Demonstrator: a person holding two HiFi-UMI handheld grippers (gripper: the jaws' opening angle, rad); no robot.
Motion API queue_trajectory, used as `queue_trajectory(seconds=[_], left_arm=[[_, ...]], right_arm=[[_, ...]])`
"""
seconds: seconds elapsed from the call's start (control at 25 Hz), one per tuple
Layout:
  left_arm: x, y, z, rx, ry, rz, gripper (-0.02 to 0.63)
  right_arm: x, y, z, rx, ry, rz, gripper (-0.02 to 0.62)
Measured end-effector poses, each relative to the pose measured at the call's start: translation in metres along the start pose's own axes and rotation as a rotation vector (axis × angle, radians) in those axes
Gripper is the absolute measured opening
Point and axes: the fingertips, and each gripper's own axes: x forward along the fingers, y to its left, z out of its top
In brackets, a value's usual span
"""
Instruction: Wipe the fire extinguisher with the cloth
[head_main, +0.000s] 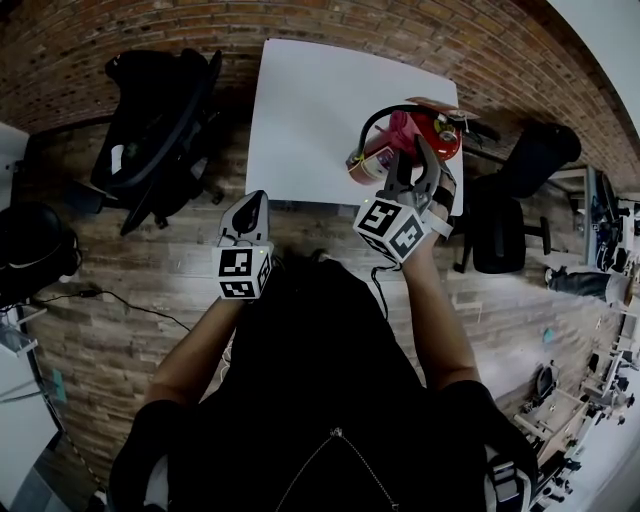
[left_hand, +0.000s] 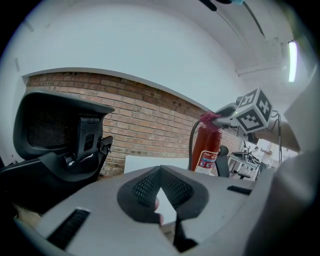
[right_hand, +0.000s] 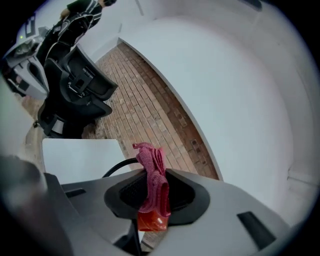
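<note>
1. The left gripper (head_main: 250, 207) is held low in front of the person, short of the table (head_main: 310, 100). Its jaws are closed tip to tip, with nothing between them.
2. The right gripper (head_main: 413, 165) is clamped on the pink cloth (right_hand: 152, 175), which is bunched and stands up out of the jaws.
3. The fire extinguisher (left_hand: 205, 147) stands upright near the table's right front corner. The cloth is at its head, beside the black hose (left_hand: 191, 140).
4. Judgement: wiping is at an early stage and the red body is not yet covered. To do it well, press the cloth flat against the cylinder and draw it downward in overlapping passes. The free left gripper should steady the cylinder so it does not tip.
5. Containers: no open container is in view. The extinguisher is sealed and its contents cannot be seen.
6. Beyond the table are a black office chair (head_main: 155, 120) and a brick wall (left_hand: 140, 125).
</note>
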Motion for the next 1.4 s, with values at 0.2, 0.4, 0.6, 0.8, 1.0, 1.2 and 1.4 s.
queue_trajectory(seconds=[0.2, 0.4, 0.6, 0.8, 1.0, 1.2, 1.4], left_arm=[[0.0, -0.003, 0.0, 0.004, 0.0, -0.004, 0.03], [-0.003, -0.009, 0.001, 0.018, 0.001, -0.003, 0.031], [-0.007, -0.01, 0.005, 0.029, 0.004, 0.022, 0.03], [-0.003, -0.015, 0.009, 0.033, 0.004, 0.064, 0.031], [0.009, -0.048, 0.013, 0.04, -0.01, 0.071, 0.03], [0.021, -0.082, 0.013, 0.043, -0.011, 0.07, 0.031], [0.029, -0.107, 0.015, 0.05, -0.017, 0.084, 0.03]], right_arm=[[0.002, -0.01, 0.01, -0.133, -0.076, -0.095, 0.104], [0.017, -0.008, -0.003, -0.204, -0.087, -0.126, 0.104], [0.014, -0.002, -0.01, -0.196, -0.083, -0.096, 0.104], [0.003, -0.004, -0.023, -0.204, -0.121, -0.071, 0.104], [-0.011, -0.007, -0.038, -0.233, -0.185, -0.028, 0.104], [-0.023, -0.012, -0.057, -0.25, -0.234, 0.002, 0.104], [-0.025, -0.026, -0.084, -0.27, -0.253, 0.004, 0.104]])
